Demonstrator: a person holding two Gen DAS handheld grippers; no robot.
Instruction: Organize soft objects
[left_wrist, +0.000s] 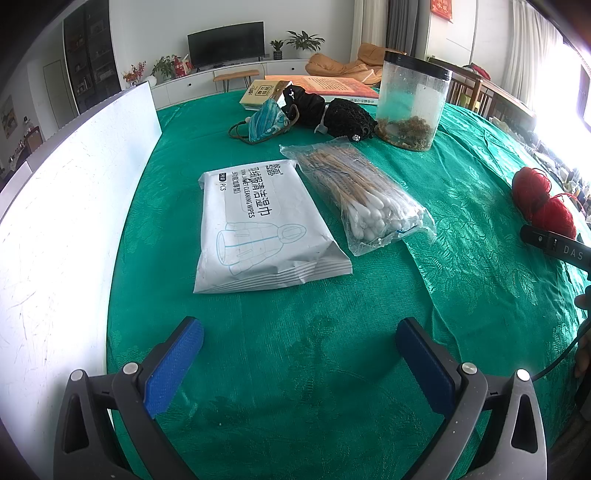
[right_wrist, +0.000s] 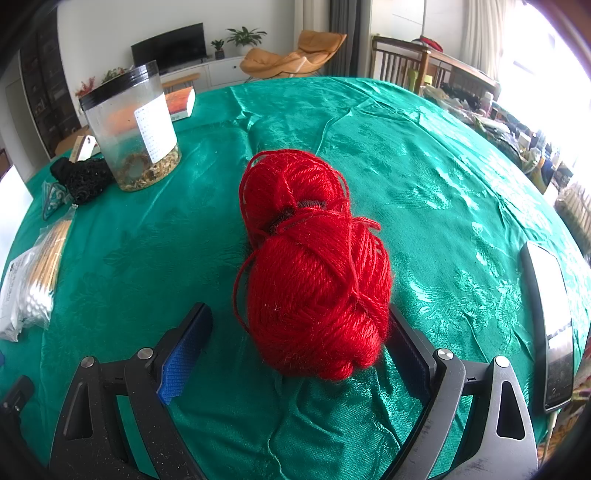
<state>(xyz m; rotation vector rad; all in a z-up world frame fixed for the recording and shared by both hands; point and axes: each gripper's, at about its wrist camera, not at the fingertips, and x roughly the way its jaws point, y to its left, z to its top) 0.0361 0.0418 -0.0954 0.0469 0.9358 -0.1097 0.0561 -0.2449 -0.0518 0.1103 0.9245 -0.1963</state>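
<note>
A red yarn skein (right_wrist: 314, 266) lies on the green tablecloth, its near end between the wide-apart fingers of my right gripper (right_wrist: 299, 332); the right pad touches or nearly touches it, the left pad stands clear. The same yarn (left_wrist: 543, 199) shows at the far right of the left wrist view. My left gripper (left_wrist: 299, 339) is open over bare cloth. Ahead of it lie a white pack of wet wipes (left_wrist: 258, 225) and a clear bag of cotton swabs (left_wrist: 362, 192). Farther back sit a blue fabric pouch (left_wrist: 266, 122) and black mesh fabric (left_wrist: 332, 114).
A clear plastic jar (left_wrist: 410, 99) with a black lid stands at the back, with books (left_wrist: 317, 86) behind it. A white board (left_wrist: 62, 206) runs along the left edge. A phone (right_wrist: 550, 325) lies at the right of the table.
</note>
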